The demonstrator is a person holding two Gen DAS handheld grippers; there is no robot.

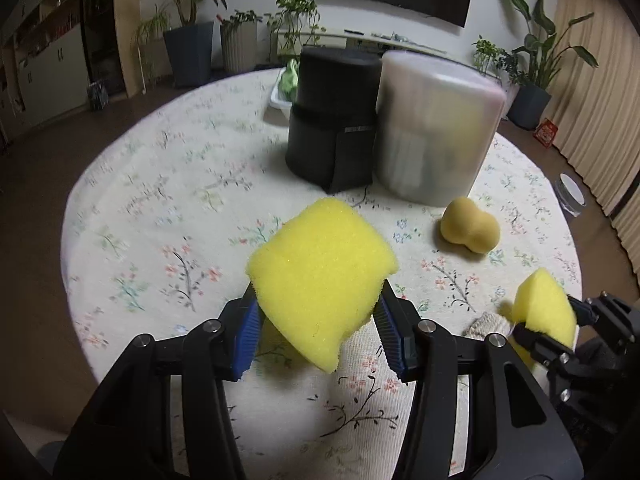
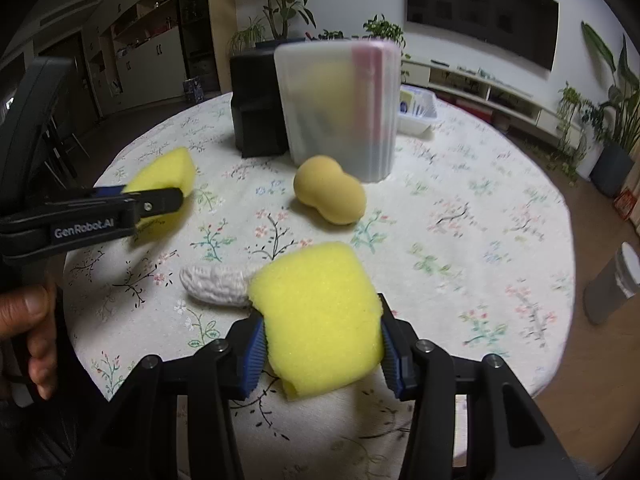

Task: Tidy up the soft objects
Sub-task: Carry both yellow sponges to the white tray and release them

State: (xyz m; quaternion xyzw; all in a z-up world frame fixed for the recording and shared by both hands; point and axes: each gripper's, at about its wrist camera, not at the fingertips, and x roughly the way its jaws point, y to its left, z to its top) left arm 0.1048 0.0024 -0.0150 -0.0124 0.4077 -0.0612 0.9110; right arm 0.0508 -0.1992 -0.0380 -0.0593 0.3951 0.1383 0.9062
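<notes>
From the left wrist view, the left gripper (image 1: 318, 316) has its jaws partway closed on a yellow sponge (image 1: 320, 276); both blue ribbed pads (image 1: 246, 336) press into the sponge's sides, which bulge above them, and the sponge is tilted with one corner pointing down toward the camera. It appears lifted off the bench (image 1: 160, 208), a round top covered in a floral cloth. At the right edge the right gripper (image 1: 546, 320) shows from the side, its black fingers clamped on a second yellow sponge (image 1: 542, 304). Just beside it a knitted white piece (image 1: 486, 324) lies on the cloth. Farther back an orange peanut-shaped sponge (image 1: 470, 226) rests in front of a translucent container (image 1: 436, 128), which stands touching a black container (image 1: 334, 120). A white tray (image 1: 279, 101) sits behind the black one.

From the right wrist view, the right gripper (image 2: 322, 340) holds the second yellow sponge (image 2: 318, 320) with jaws at a middling opening, pads sunk into its flanks. The knitted white piece (image 2: 216, 284) lies on the bench (image 2: 460, 216) just left of it; whether the two touch cannot be told. The orange peanut-shaped sponge (image 2: 330, 190) lies beyond, near the translucent container (image 2: 340, 108). At the left, the left gripper (image 2: 164, 196) grips the first yellow sponge (image 2: 166, 172), and a hand (image 2: 30, 328) holds its handle.
</notes>
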